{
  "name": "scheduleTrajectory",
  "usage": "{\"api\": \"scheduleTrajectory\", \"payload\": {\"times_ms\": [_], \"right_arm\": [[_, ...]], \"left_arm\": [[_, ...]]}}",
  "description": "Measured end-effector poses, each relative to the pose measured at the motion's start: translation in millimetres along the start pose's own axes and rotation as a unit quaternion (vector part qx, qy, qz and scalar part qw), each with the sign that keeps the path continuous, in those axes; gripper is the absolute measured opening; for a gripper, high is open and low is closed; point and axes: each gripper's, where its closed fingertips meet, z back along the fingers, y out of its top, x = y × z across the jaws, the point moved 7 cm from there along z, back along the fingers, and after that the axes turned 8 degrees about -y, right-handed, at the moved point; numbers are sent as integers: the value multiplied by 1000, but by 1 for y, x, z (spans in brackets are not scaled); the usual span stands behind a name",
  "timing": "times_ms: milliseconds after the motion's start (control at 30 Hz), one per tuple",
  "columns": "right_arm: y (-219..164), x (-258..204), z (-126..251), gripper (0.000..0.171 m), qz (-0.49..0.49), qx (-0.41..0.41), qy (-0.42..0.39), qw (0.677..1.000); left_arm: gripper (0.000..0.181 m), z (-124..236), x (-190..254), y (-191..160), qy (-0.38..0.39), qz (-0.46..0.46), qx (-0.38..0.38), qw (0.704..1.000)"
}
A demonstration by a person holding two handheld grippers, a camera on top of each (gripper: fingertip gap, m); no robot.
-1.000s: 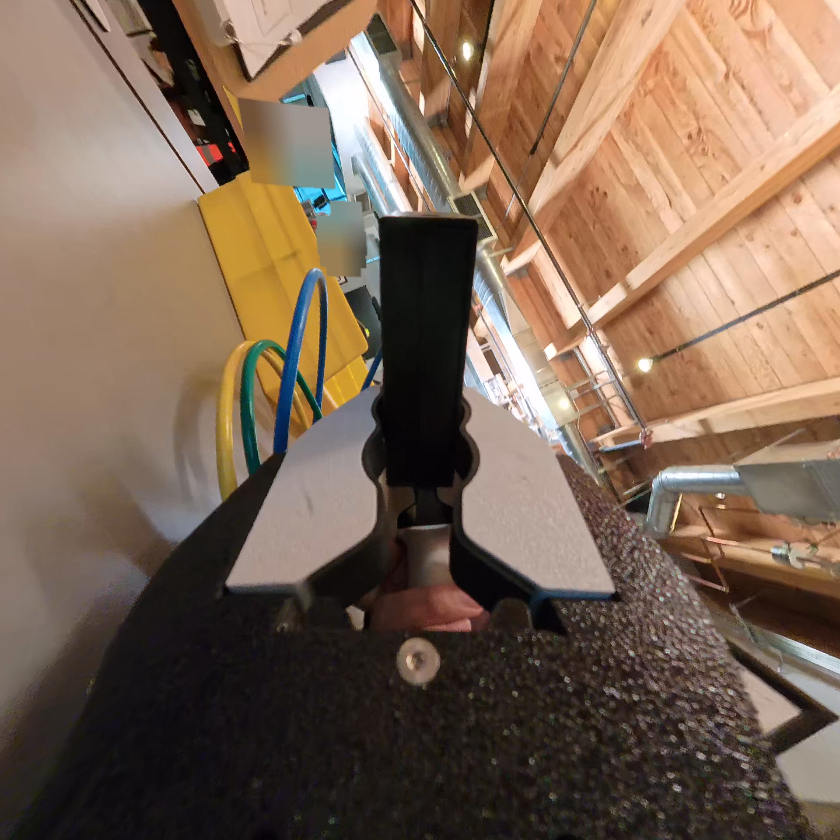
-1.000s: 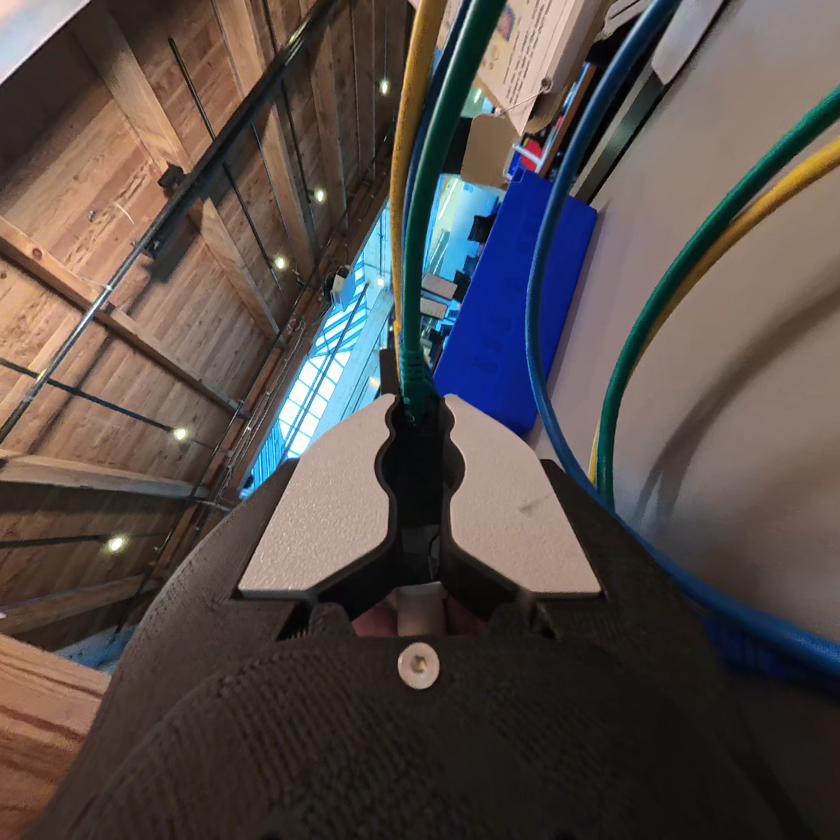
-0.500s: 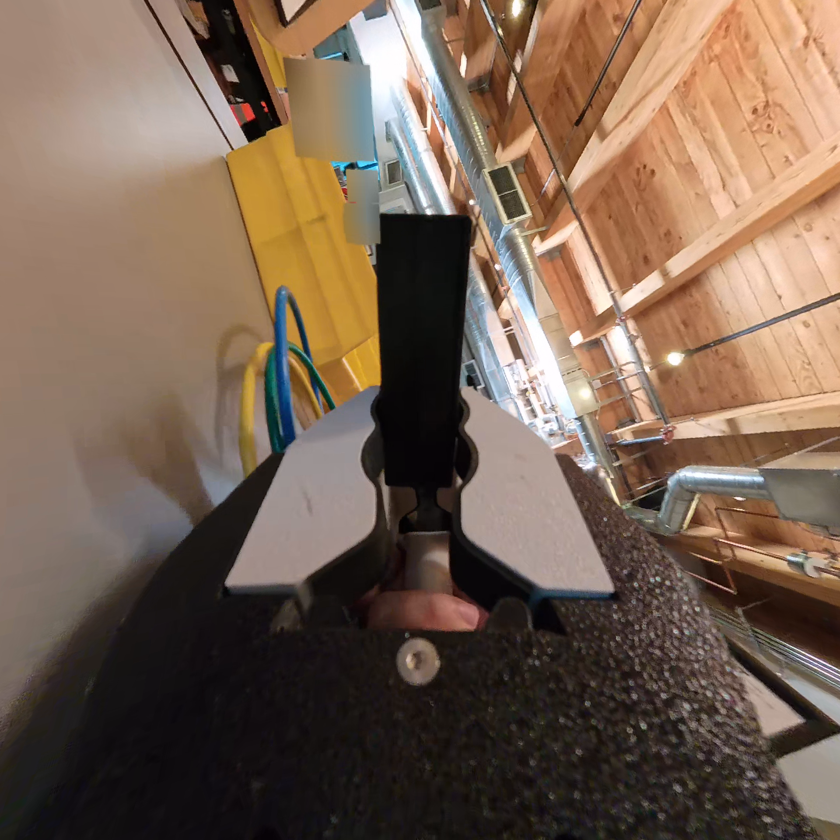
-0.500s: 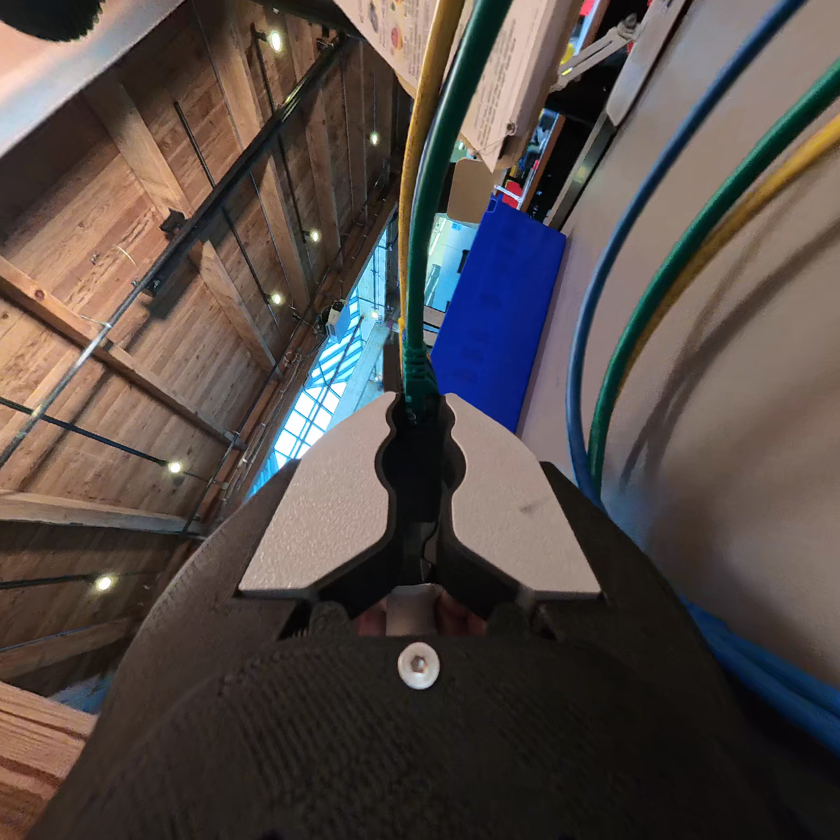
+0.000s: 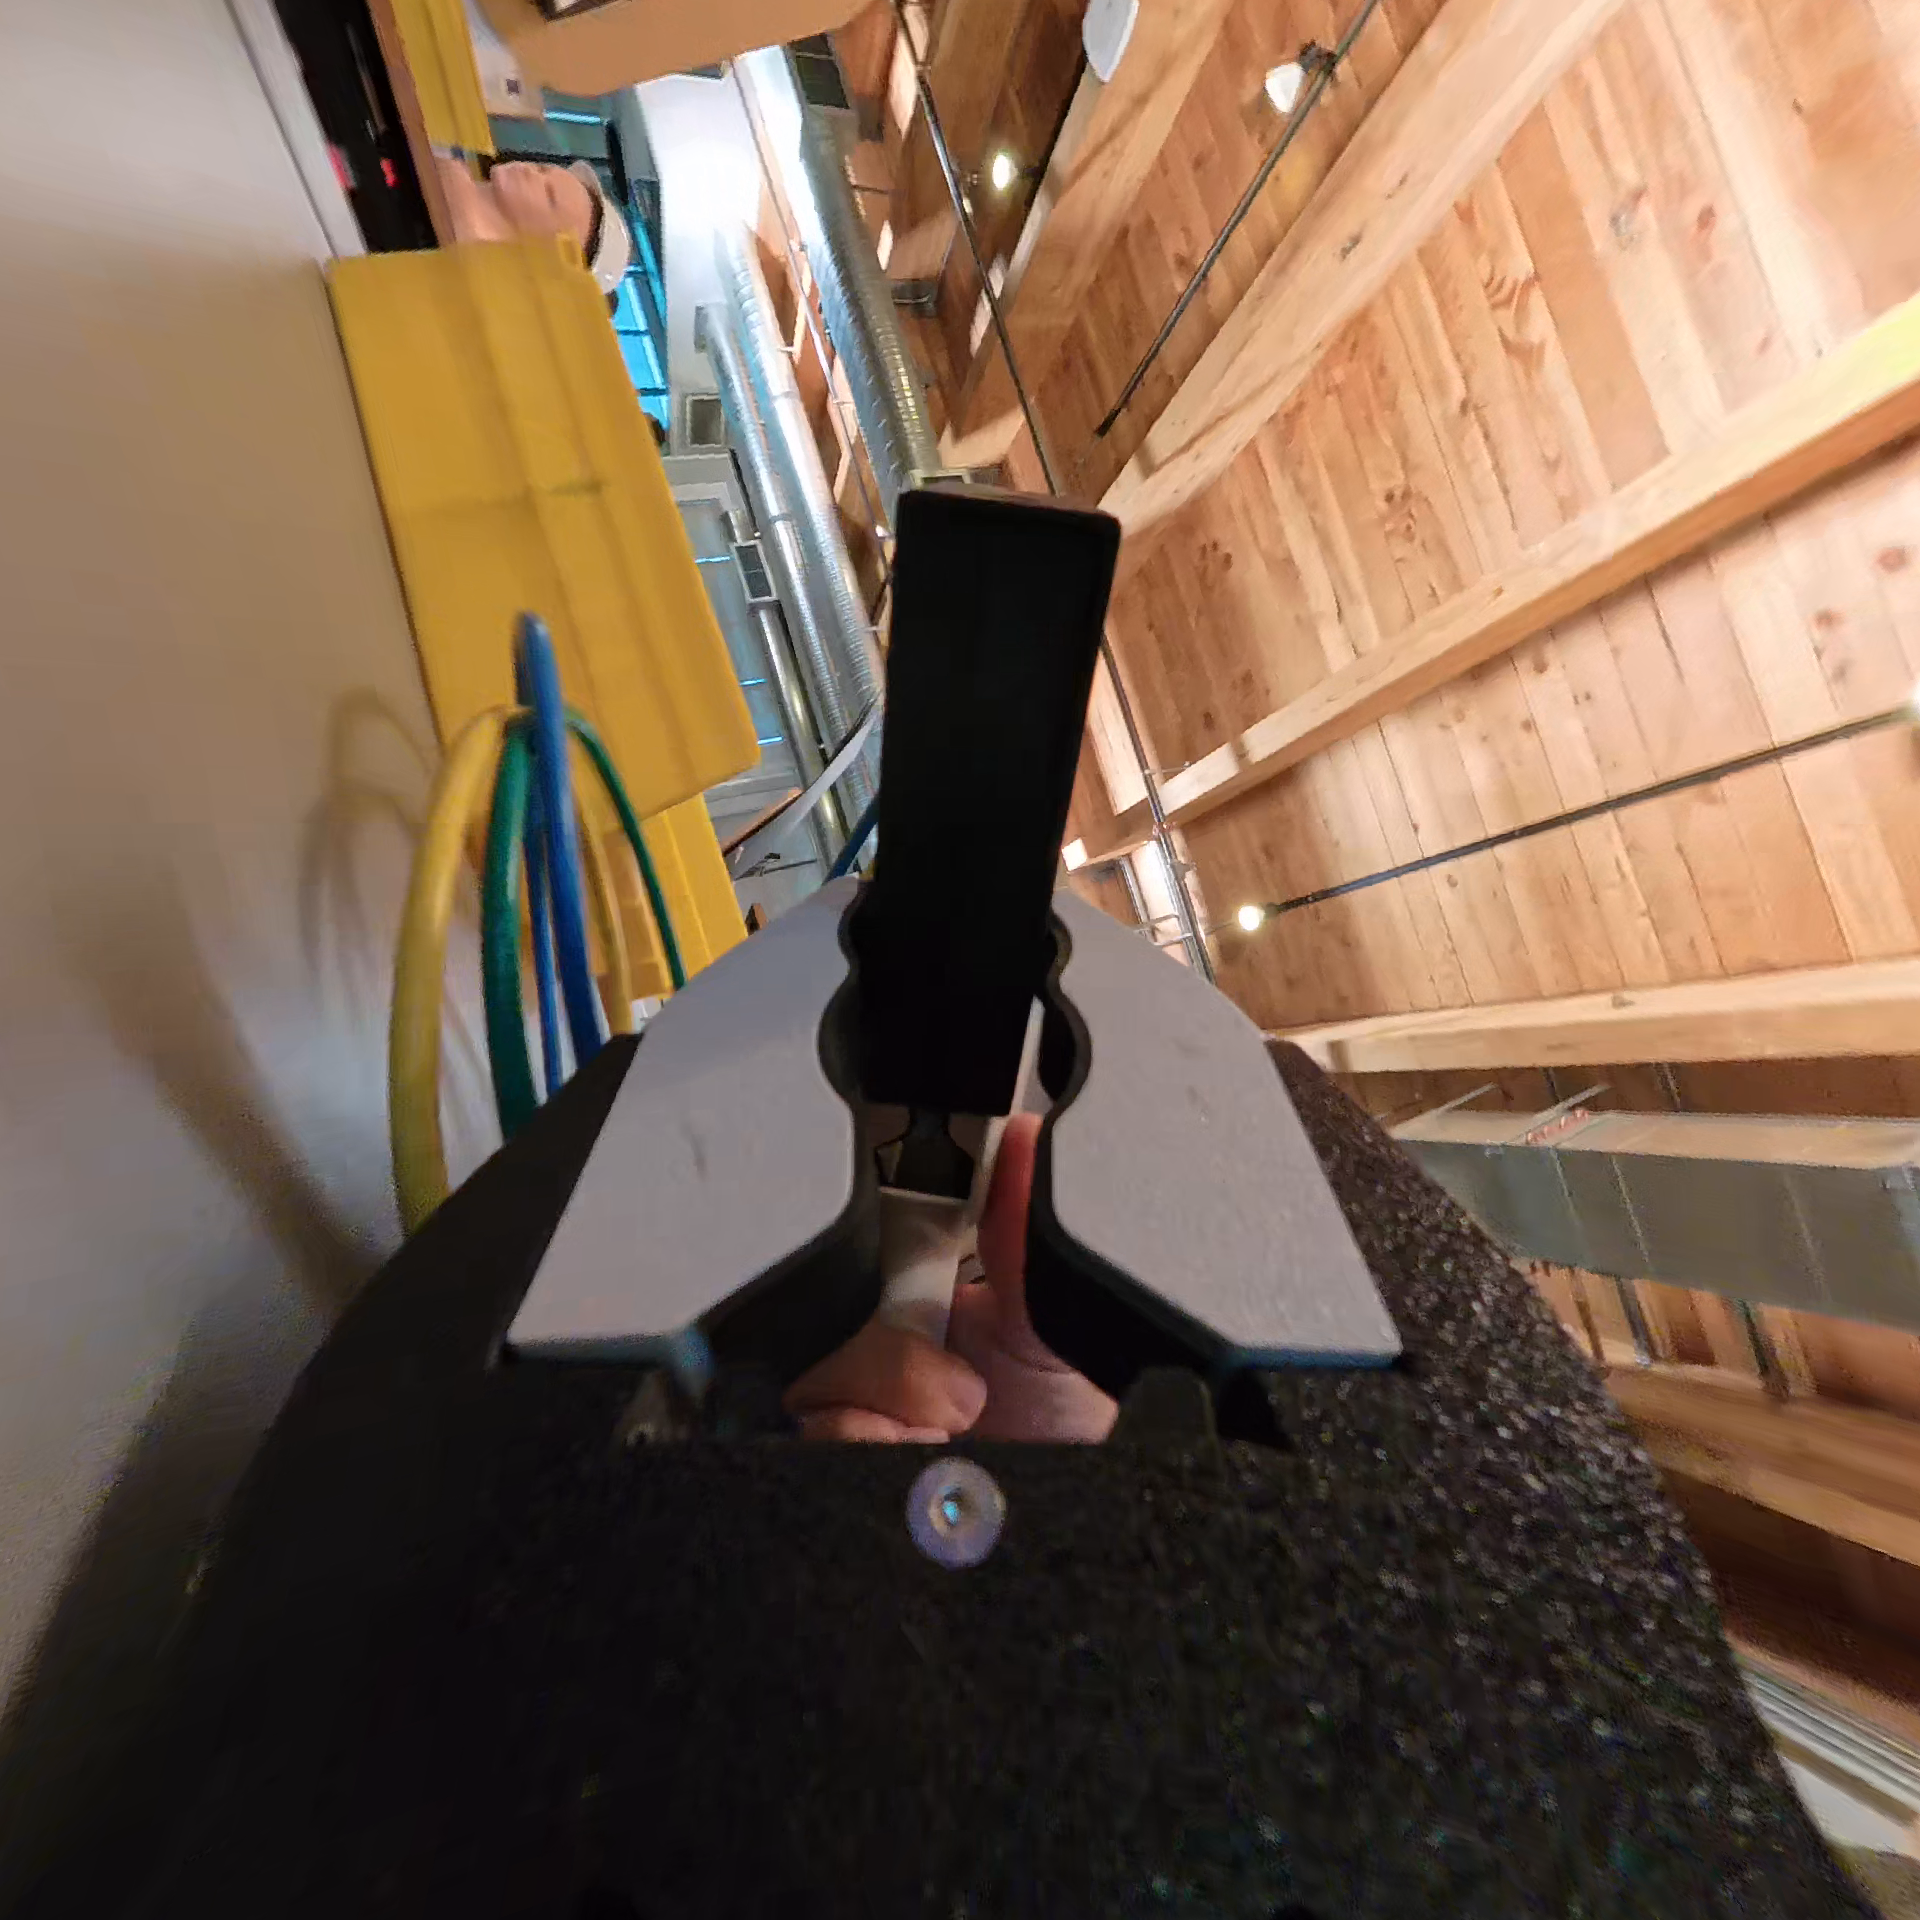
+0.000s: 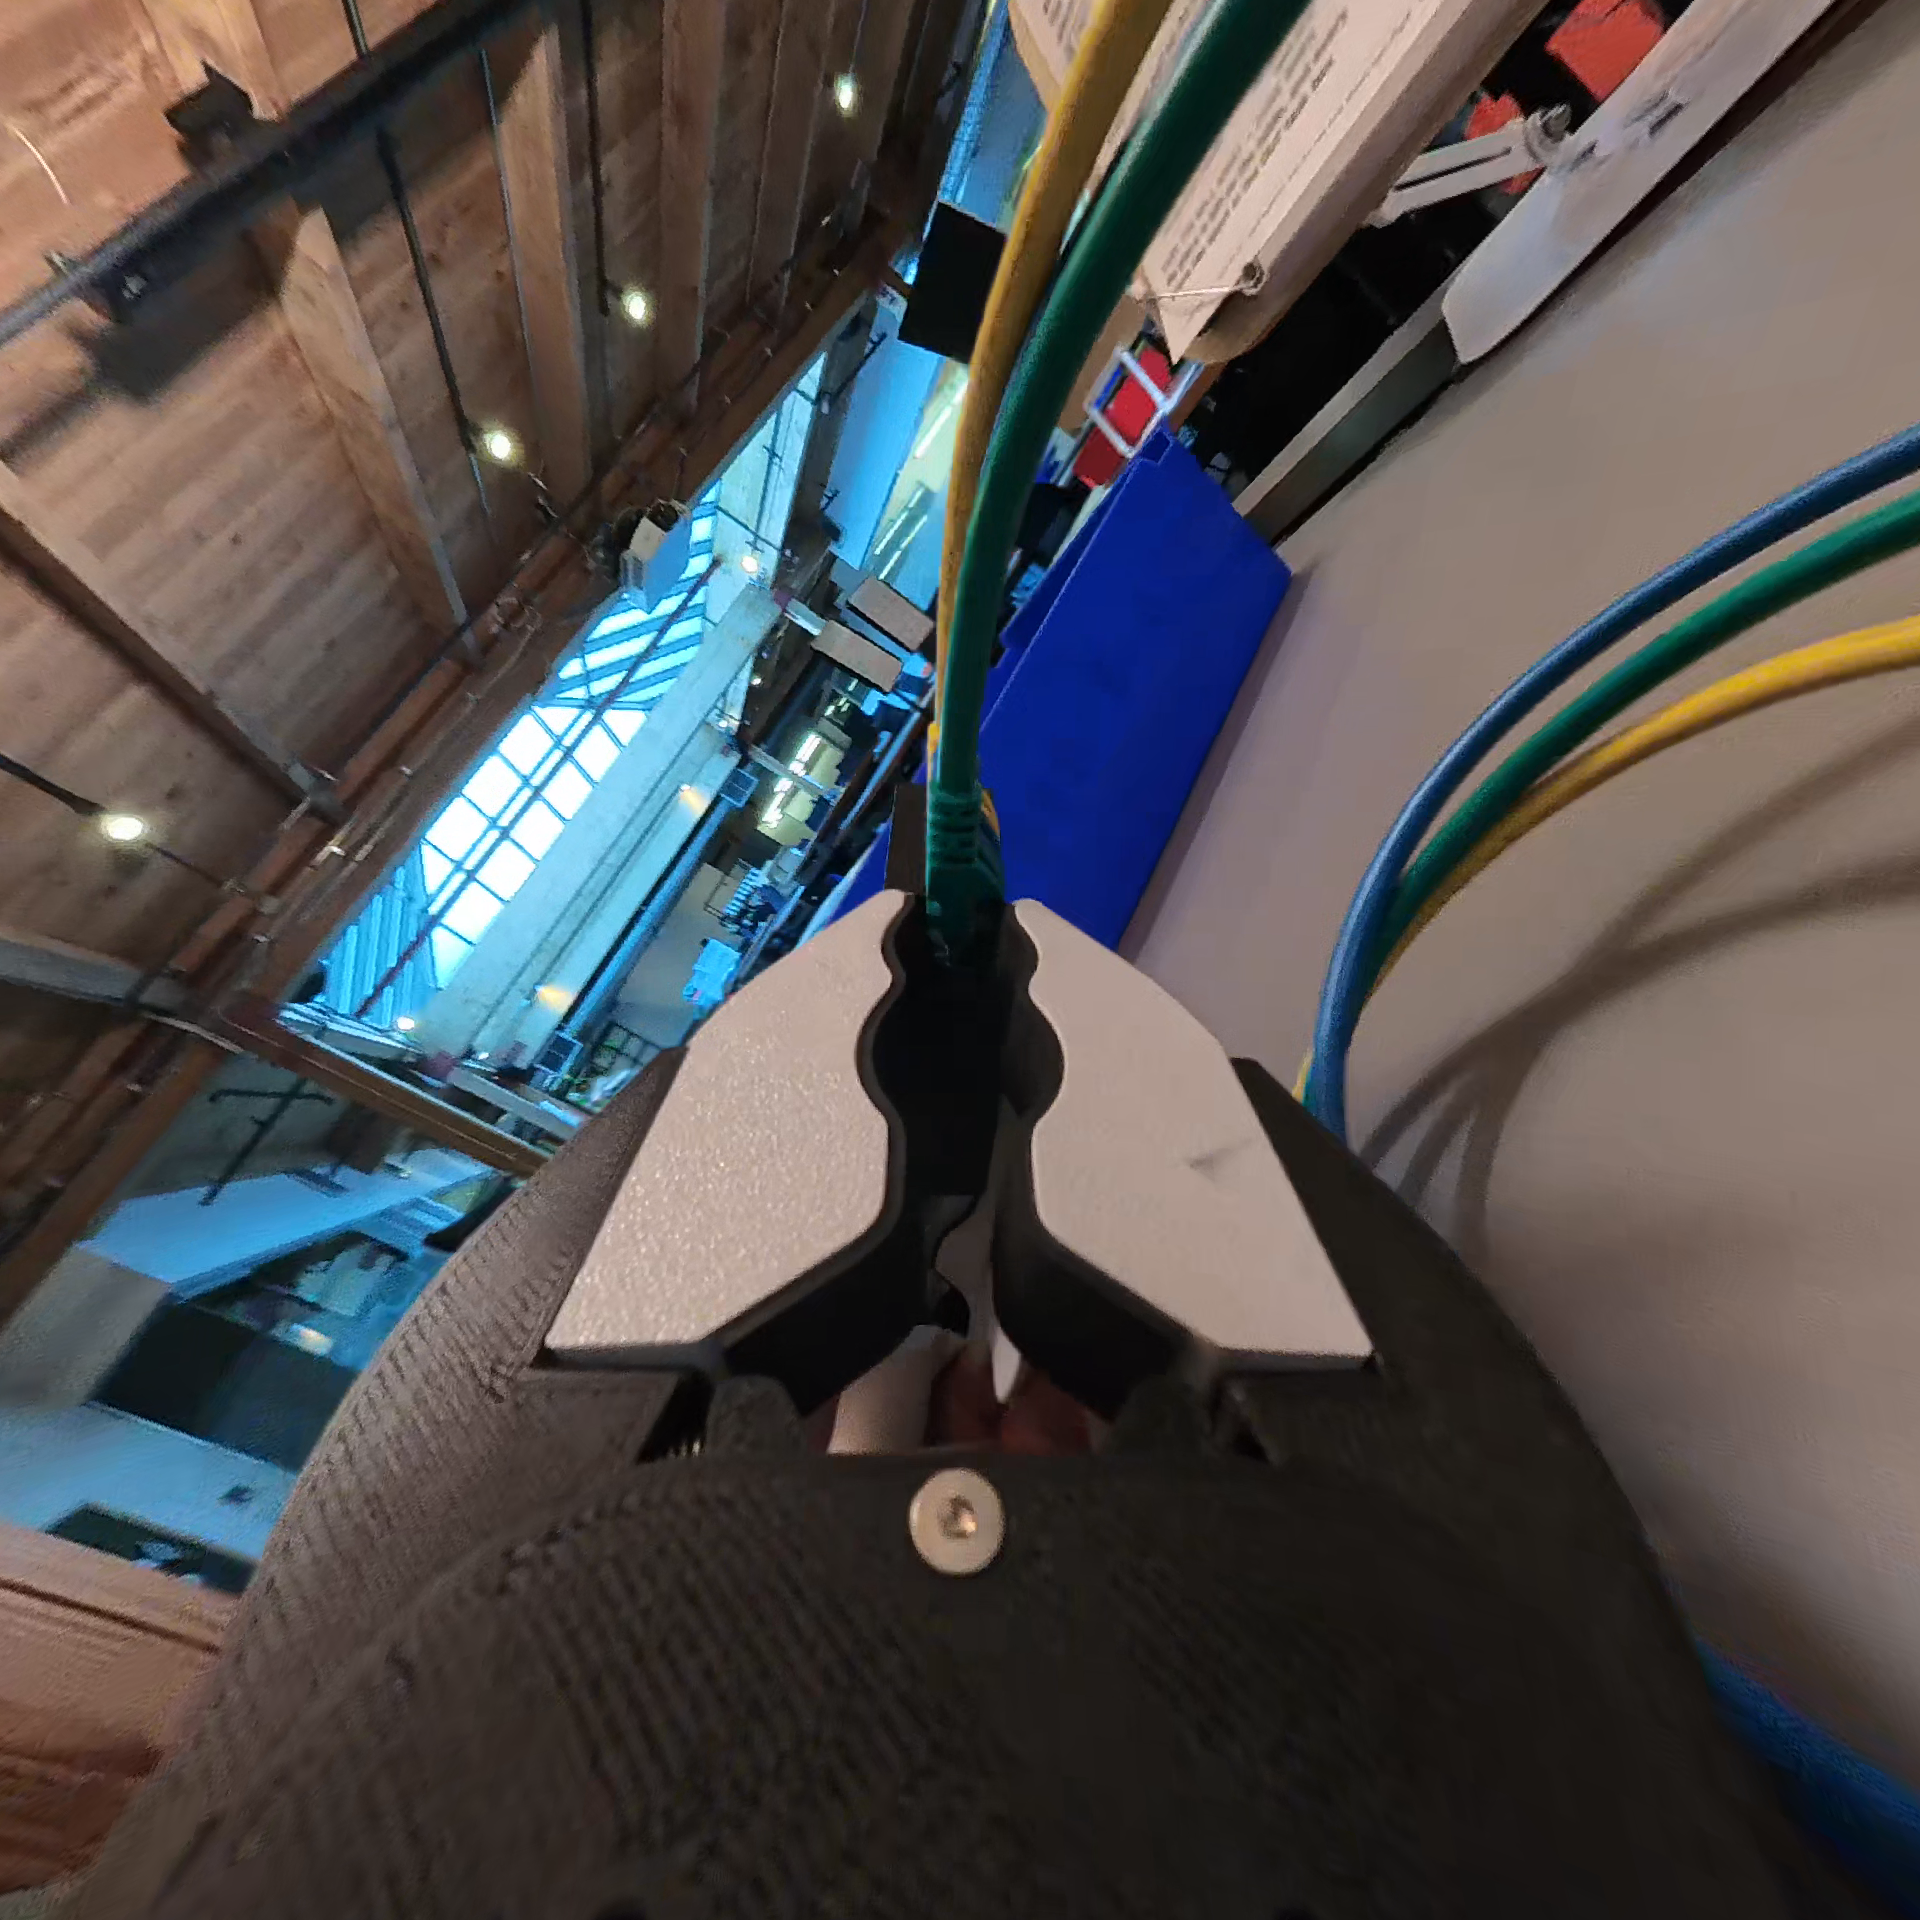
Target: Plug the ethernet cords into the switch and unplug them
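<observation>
My left gripper (image 5: 956,920) is shut on the black switch (image 5: 987,727), which stands edge-on out of the jaws. My right gripper (image 6: 961,914) is shut on the plug (image 6: 956,847) of the green ethernet cord (image 6: 1039,416). That cord runs up and away from the jaws, with a yellow cord (image 6: 997,364) beside it. Loops of blue (image 6: 1455,779), green and yellow cord lie on the beige table (image 6: 1662,1039) at the right. The same loops show in the left wrist view: yellow (image 5: 426,987), green (image 5: 504,935) and blue (image 5: 551,779). The switch's ports are hidden.
Both cameras tilt up toward a wooden ceiling. A yellow bin (image 5: 520,468) stands on the table (image 5: 156,727) behind the cord loops. A blue bin (image 6: 1122,675) and a cardboard box (image 6: 1278,156) stand at the table's far side.
Both grippers have swung while keeping their hold. The cord loops look closer in the left wrist view. The right wrist view has turned, and more of the room below the ceiling shows.
</observation>
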Motion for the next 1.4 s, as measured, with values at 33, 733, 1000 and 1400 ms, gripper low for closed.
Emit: {"api": "scheduleTrajectory", "payload": {"times_ms": [33,733,1000,1400], "right_arm": [[-1,1,-1,13,-6,5,5,1000],[3,-1,-10,13,77,-34,9,996],[1,-5,-13,13,24,-21,41,999],[5,-7,-9,13,8,-21,67,997]], "left_arm": [[28,0,-1,0,2,4,2,1000],[27,3,-2,10,13,29,16,999],[26,2,10,14,19,-68,4,997],[27,-1,12,10,29,-94,-33,995]]}}
